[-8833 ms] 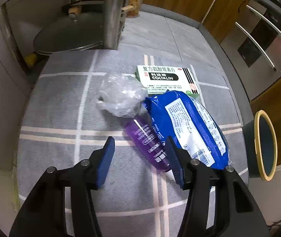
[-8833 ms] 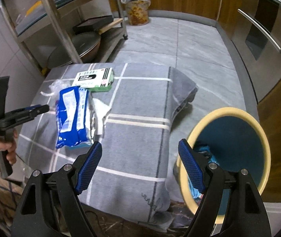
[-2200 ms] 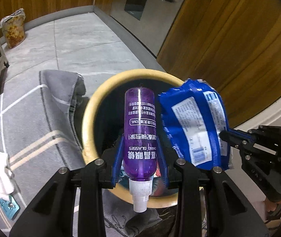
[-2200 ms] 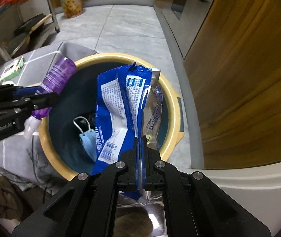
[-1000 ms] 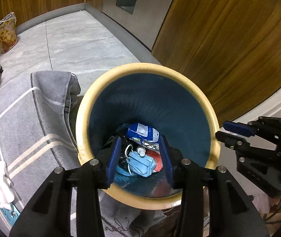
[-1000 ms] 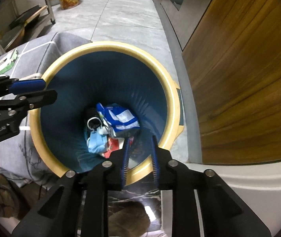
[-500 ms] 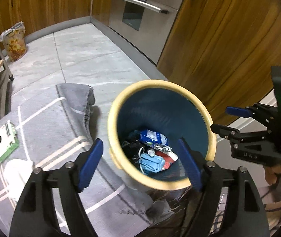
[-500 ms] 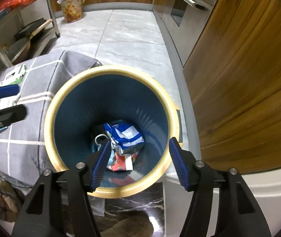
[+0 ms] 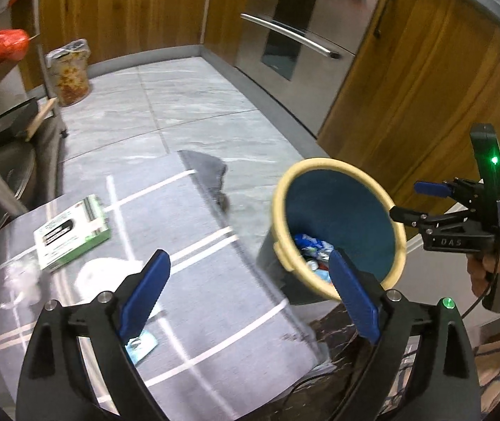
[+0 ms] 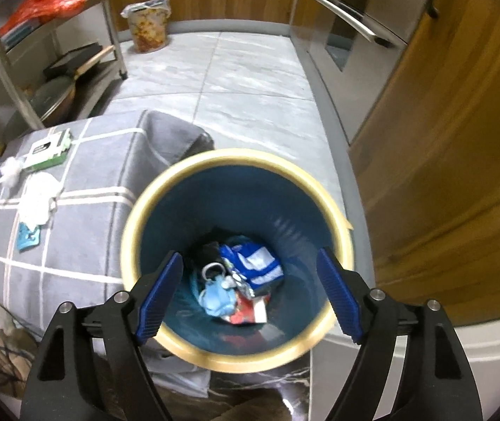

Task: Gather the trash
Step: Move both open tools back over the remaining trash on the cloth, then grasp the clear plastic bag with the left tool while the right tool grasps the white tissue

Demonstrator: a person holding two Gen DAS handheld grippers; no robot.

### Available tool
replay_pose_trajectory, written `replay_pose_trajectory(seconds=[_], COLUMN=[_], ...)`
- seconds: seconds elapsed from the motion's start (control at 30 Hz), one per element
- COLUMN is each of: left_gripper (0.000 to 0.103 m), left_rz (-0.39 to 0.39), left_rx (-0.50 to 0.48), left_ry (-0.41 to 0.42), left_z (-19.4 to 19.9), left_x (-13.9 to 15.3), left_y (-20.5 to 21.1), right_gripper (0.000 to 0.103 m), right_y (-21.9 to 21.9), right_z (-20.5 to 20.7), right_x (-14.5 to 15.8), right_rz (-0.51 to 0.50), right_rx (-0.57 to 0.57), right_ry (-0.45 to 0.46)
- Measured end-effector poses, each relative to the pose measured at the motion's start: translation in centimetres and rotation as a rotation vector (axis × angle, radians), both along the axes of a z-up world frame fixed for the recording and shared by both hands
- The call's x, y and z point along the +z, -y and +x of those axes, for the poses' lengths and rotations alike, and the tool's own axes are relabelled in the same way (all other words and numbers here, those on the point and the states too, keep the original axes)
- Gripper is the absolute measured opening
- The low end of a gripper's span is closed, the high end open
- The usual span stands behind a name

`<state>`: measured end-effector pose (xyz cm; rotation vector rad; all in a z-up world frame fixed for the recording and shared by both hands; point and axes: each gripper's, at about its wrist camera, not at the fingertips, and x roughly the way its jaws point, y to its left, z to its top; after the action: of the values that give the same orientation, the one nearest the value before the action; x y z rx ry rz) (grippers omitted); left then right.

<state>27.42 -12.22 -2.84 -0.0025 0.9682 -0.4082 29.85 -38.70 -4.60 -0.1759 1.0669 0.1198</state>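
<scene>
Since the earlier frames, the purple bottle and blue packet have been dropped into the bin (image 10: 334,207), and both tools have been lifted off it, the left one swung back over the grey checked cloth (image 9: 215,280).

Bin: teal inside, cream rim, standing on the floor just beside the cloth-covered counter edge. Dropped trash (image 10: 246,273) is seen at its bottom: blue packet, light blue face mask, red and silver scraps. The purple bottle can't be made out clearly.

Cloth: more trash is left on it. A green and white medicine box (image 9: 72,233) lies toward the far left, white crumpled tissue (image 9: 106,273) just below it, clear crumpled plastic (image 9: 21,286) at the left edge (blurred), and a small teal wrapper (image 9: 141,345) close under the left finger.

Left hand-held gripper (image 9: 246,298): jaws are being opened, spread wide, nothing between them, held above the cloth.
Right hand-held gripper (image 10: 250,298): jaws likewise being opened, nothing held, hung over the bin mouth.

Step in hand, as judged: return for the next pieces. Best done with jaws kept wide on approach and one item taken per tool. The box should be gripped across its narrow side; tissue and plastic should be pinched from above at the bunched middle so the cloth is not caught. The flat wrapper is likely hardest and should be nipped at a raised edge.
</scene>
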Motion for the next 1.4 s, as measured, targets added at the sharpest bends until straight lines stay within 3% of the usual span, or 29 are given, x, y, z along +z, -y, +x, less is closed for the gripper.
replay_pose_trajectory(seconds=[0.6,0.83,0.97,1.4], left_gripper=[0.089,0.089,0.089,0.088], left_rz=[0.072,0.100,0.155,0.183], left_rx=[0.216,0.301,0.328,0.456], left_ry=[0.025,-0.028,-0.046,-0.131], left_z=[-1.8,-2.0,-2.2,-1.4], left_x=[-1.2,-3.6,-5.0,-8.1], left_y=[-13.0,-17.2,-19.0,-25.4], right_gripper=[0.079,0.079,0.079,0.079], right_y=[-11.5,-16.6,-19.7,-29.3], right_z=[1.3,1.4,1.5,2.0], right_x=[-0.3,-1.1,-2.1,-5.0], right_rz=[0.053,0.093,0.101,0.118], right_rx=[0.194,0.282,0.325,0.399], right_ry=[-0.043,-0.071,-0.096,-0.137])
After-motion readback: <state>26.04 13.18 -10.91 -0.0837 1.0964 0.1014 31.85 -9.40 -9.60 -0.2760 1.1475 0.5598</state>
